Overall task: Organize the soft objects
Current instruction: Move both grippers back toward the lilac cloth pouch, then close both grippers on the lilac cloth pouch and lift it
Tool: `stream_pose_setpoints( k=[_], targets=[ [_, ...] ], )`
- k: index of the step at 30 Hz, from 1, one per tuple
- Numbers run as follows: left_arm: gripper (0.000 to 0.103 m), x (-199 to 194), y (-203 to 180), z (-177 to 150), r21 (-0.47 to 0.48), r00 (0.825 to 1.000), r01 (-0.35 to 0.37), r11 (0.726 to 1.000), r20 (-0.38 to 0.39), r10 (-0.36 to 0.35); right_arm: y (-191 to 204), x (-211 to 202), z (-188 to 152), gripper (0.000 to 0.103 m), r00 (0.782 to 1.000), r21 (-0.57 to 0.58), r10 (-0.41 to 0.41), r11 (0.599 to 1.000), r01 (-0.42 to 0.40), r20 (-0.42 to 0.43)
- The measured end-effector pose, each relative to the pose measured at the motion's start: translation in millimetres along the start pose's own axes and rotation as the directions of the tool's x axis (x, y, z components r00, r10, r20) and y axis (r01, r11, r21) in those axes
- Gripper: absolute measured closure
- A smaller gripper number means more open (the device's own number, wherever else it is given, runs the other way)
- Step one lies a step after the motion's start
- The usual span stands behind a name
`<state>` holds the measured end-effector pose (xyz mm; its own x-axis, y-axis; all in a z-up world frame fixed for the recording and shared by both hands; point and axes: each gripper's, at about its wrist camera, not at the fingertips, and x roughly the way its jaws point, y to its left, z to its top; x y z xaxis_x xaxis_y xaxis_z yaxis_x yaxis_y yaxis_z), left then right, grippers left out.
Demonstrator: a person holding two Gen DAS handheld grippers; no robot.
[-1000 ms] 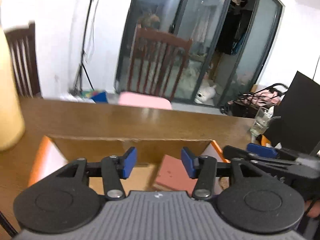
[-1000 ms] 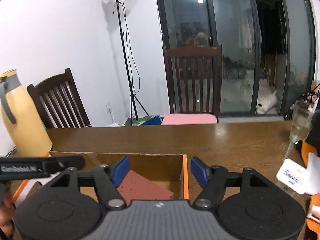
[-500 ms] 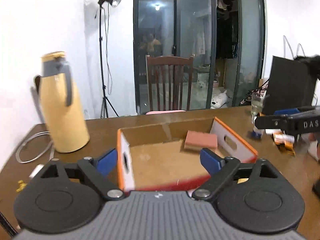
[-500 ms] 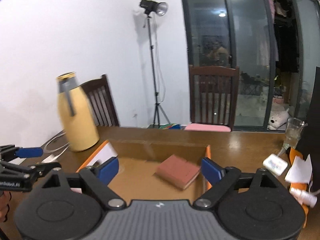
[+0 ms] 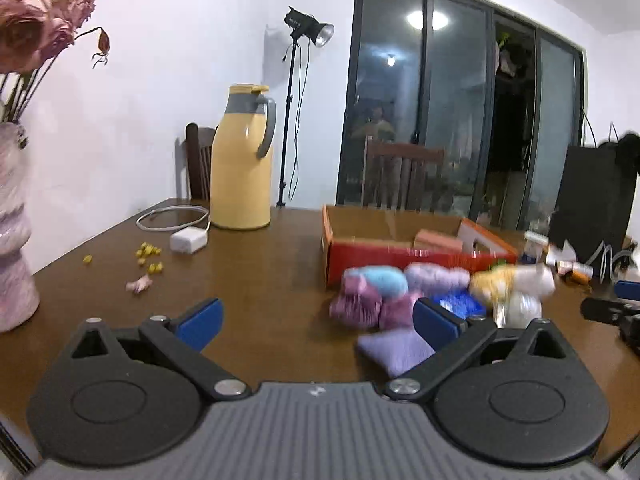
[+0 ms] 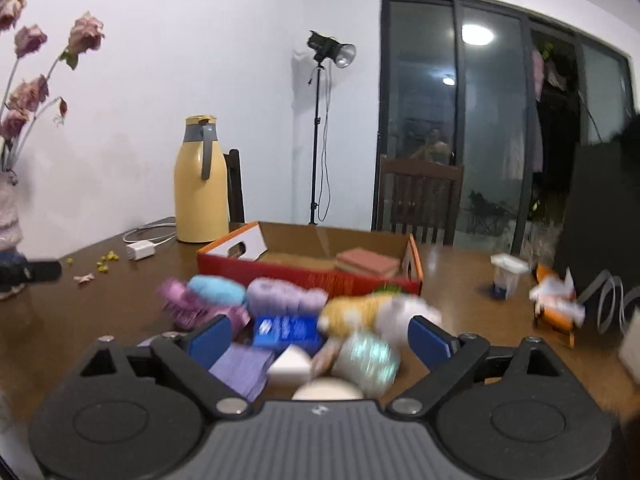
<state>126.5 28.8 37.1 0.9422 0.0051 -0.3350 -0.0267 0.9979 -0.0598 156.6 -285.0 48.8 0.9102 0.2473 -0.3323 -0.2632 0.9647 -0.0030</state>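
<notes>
Purple pouch (image 6: 242, 364) and the soft pile lie straight ahead of my right gripper (image 6: 320, 338), nearer than my left gripper (image 5: 316, 320), both jaws opening, empty.

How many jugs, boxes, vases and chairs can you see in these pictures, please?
Jug: 1
Box: 1
Vase: 1
Chairs: 2
Total: 5
</notes>
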Motion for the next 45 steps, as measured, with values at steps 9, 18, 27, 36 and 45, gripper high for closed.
stream_pose_setpoints(
  k=[9, 18, 27, 36, 45],
  targets=[
    [0.000, -42.0, -16.9, -36.9, 0.052, 0.999, 0.041, 0.998, -0.014, -0.041, 16.7, -64.1, -52.5, 0.006, 1.000, 0.006, -0.021, 1.000, 0.021, 0.004],
    [0.000, -27.7, -22.4, -39.4, 0.007, 0.994, 0.096, 0.995, -0.049, -0.096, 12.7, -69.8, -65.0, 0.007, 1.000, 0.056, -0.005, 0.998, 0.005, -0.015],
    [0.040, 53.0, -22.2, -17.9, -0.106, 0.977, 0.170, 0.980, -0.111, -0.182, 32.0, 7.7, -35.4, 0.033, 0.995, 0.094, 0.065, 0.994, -0.058, -0.073],
    [0.046, 115.4, -20.4, -32.9, -0.163, 0.960, 0.144, 0.976, -0.215, -0.178, 50.1, 101.5, -23.8, 0.052, 0.980, 0.117, 0.071, 0.992, -0.050, -0.185],
    [0.084, 120.4, -14.0, -46.0, -0.200, 0.939, 0.254, 0.946, -0.184, -0.291, 59.3, 128.1, -36.3, 0.052, 0.961, 0.091, 0.044, 0.996, -0.020, -0.274]
  ],
)
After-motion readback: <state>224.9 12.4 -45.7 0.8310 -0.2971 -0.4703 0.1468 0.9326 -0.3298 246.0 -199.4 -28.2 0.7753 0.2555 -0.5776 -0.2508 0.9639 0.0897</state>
